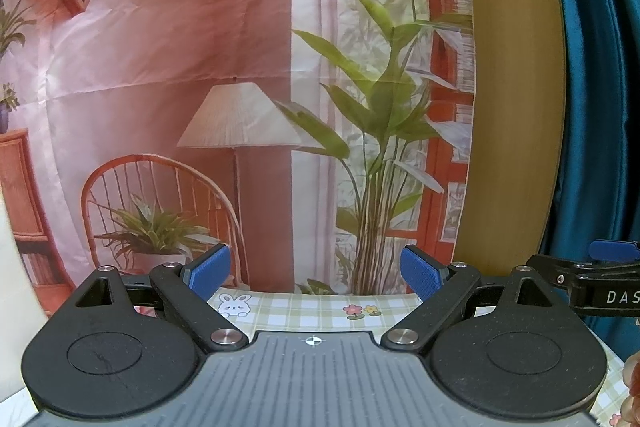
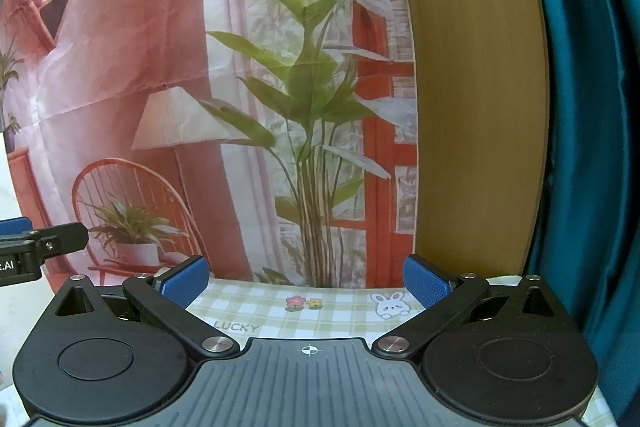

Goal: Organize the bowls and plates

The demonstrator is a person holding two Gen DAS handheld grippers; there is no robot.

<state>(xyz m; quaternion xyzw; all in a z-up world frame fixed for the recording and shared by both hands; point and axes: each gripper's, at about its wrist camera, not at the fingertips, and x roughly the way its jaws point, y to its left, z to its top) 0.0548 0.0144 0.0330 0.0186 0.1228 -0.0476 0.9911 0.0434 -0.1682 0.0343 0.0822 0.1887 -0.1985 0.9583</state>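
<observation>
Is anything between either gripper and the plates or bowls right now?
Cannot tell: no plate or bowl shows in either view. Both the left gripper and right gripper are open, empty, facing a printed backdrop above the checkered tablecloth.

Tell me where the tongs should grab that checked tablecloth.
Grip its edge, not the middle: the checked tablecloth lies flat, leaving nothing raised to pinch. Its far edge meets the printed backdrop, so the side by the teal curtain looks likelier, coming in level from the right with the open right tongs. Whether it overhangs there is hidden.
</observation>
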